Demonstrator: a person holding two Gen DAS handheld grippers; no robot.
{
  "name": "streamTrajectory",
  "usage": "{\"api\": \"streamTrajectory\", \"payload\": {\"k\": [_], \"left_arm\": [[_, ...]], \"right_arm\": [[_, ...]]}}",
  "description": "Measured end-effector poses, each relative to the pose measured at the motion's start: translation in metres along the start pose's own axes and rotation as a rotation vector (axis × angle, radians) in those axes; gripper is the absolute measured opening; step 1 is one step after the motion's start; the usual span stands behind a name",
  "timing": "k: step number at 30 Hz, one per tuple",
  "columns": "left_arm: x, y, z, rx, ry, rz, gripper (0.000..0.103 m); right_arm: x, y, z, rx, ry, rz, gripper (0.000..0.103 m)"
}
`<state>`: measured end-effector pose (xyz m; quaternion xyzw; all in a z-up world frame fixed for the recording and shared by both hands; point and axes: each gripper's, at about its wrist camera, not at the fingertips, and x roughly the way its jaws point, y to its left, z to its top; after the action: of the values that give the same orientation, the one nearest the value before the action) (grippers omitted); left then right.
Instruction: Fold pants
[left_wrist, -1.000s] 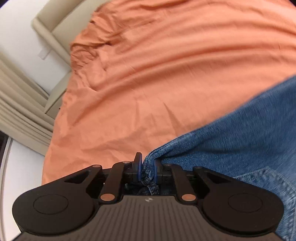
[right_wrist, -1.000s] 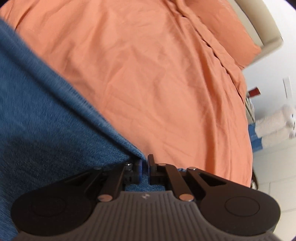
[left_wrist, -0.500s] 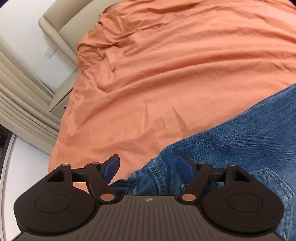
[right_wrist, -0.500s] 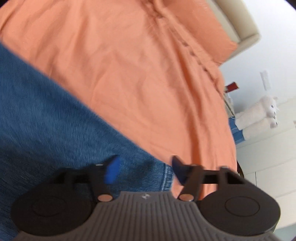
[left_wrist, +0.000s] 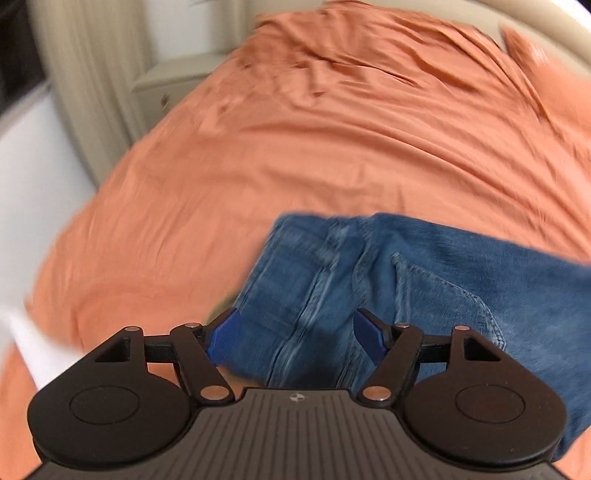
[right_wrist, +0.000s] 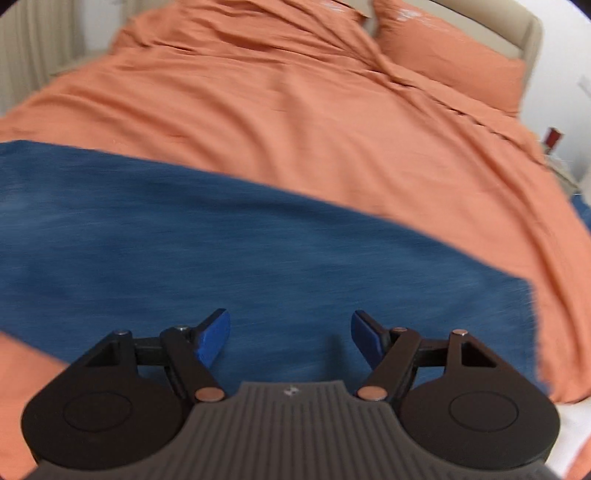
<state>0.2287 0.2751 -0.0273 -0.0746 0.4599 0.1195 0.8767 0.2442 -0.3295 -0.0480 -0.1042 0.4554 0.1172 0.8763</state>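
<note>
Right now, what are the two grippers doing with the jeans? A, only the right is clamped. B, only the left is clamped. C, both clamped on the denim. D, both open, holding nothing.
D: the left gripper and right gripper both have their jaws spread wide above the jeans, which lie flat on the bed.

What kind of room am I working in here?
Most likely a bedroom: the jeans lie on a bed with an orange sheet, a matching pillow against a beige headboard, and a nightstand alongside.

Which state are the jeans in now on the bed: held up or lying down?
Lying down. The jeans rest flat on the orange cover; both the left gripper and right gripper are open, gripping nothing.
</note>
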Motion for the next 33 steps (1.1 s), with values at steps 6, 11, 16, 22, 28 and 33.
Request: {"api": "streamTrajectory", "payload": {"k": [6,11,16,22,28,33], "left_arm": [[0.031,0.068,-0.049,-0.464,0.005,-0.22,0.082],[0.063,0.093,-0.068,-0.694,-0.028,-0.39,0.082],[0.077,0.11,-0.063,-0.787,-0.055,-0.477,0.07],[0.086,0.115,-0.06,-0.735,-0.049,-0.452,0.027],[0.032,0.1,-0.036,-0.586,-0.228,-0.402,0.017],[0.064,0.098,-0.041,-0.547,-0.143,-0.278,0.018]], "right_arm": [[-0.024,0.079,-0.018,0.079,-0.077,0.156,0.069],[-0.031,0.132,-0.034,0.096,-0.084,0.249,0.069],[-0.038,0.184,-0.049,0.037,-0.088,0.322,0.068],[-0.041,0.242,-0.053,-0.066,-0.125,0.364,0.065],[-0.025,0.277,-0.041,-0.105,-0.127,0.355,0.058],[-0.012,0.293,-0.039,-0.088,-0.15,0.35,0.043]]}}
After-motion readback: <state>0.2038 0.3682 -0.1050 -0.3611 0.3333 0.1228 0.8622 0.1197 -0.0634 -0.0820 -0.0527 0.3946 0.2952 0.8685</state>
